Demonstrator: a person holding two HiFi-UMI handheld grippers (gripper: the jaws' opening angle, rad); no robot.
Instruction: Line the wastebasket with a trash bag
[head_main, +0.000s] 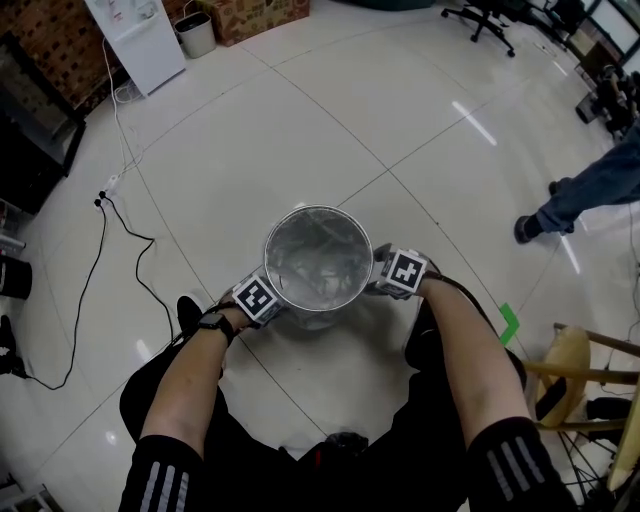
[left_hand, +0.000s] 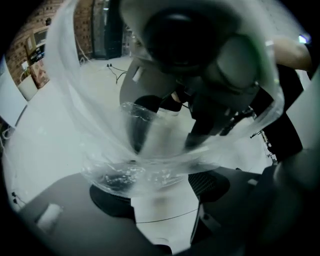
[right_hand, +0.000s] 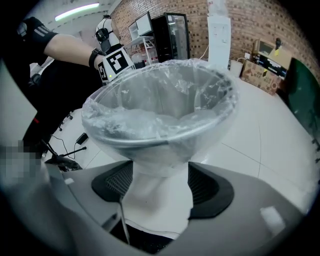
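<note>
Clear trash bag (head_main: 318, 262) lines the upright round wastebasket (head_main: 312, 319).

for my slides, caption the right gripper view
trash bag folded over the wastebasket rim, framed by the open right hand-held gripper

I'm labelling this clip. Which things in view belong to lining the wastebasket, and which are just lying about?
Job in hand: wastebasket, trash bag, left hand-held gripper, right hand-held gripper.

Lying about: cable, wooden chair, cardboard box, green tape.
</note>
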